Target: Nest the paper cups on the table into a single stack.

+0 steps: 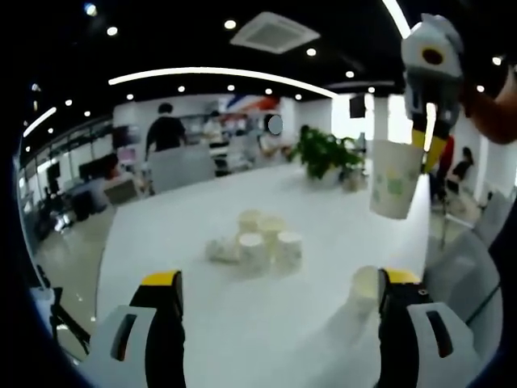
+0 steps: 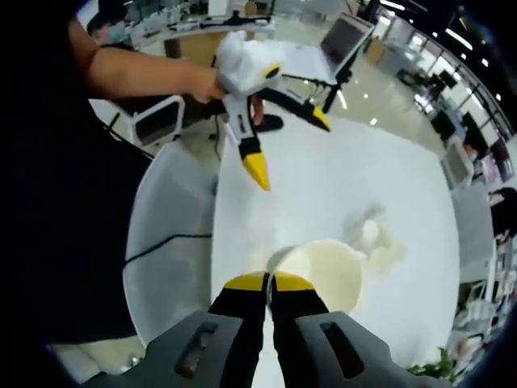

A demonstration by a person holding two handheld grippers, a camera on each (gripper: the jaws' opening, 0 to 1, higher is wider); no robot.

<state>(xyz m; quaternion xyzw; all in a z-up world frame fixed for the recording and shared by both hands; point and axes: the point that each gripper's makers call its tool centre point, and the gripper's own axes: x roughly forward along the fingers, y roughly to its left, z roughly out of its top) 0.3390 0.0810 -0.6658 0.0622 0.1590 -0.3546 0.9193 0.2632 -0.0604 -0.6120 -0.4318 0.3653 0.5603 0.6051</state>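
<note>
A white paper cup (image 1: 396,179) with a green print hangs in the air at the upper right of the left gripper view. My right gripper (image 1: 426,141) is shut on its rim. In the right gripper view that cup (image 2: 323,271) opens just beyond my right gripper (image 2: 269,283), whose yellow tips pinch its near rim. Several loose cups (image 1: 260,238) sit grouped mid-table, and they show blurred as cups (image 2: 373,236) farther out. My left gripper (image 1: 281,279) stands wide open low over the table, with one more cup (image 1: 363,289) just inside its right finger. From the right gripper view my left gripper (image 2: 288,145) is spread open, held by a hand.
The long white table (image 1: 202,323) runs away toward a potted plant (image 1: 323,153). Grey chairs (image 2: 166,242) line the table's side, and a laptop (image 2: 347,40) sits beyond its end. People stand in the office background.
</note>
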